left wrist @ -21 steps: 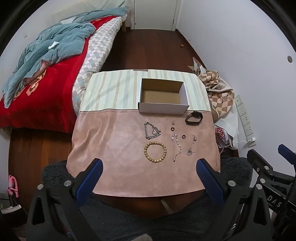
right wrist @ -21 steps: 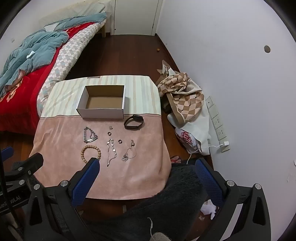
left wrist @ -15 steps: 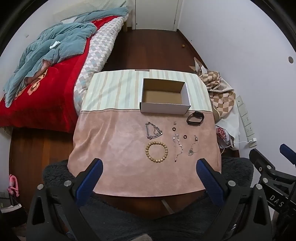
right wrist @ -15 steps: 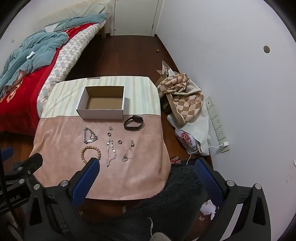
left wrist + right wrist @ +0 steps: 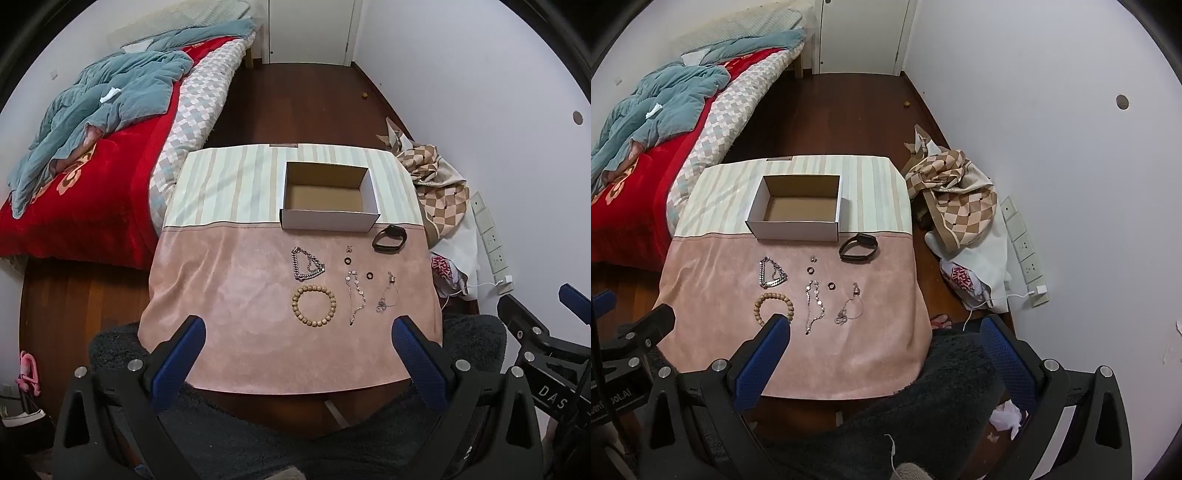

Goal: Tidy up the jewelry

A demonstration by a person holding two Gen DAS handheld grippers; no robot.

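An empty white cardboard box stands on a small cloth-covered table. In front of it lie a black wristband, a silver chain bracelet, a wooden bead bracelet, two thin chains, two small dark rings and a tiny earring. My left gripper hovers open above the table's near edge. My right gripper is open too, over the table's near right corner.
A bed with a red blanket and teal quilt is on the left. Checked cloth and bags lie on the floor by the right wall, near wall sockets. A dark fluffy garment fills the foreground.
Both views have crept slightly forward and to the right; the jewelry and the box lie where they were, and both grippers stay wide open.
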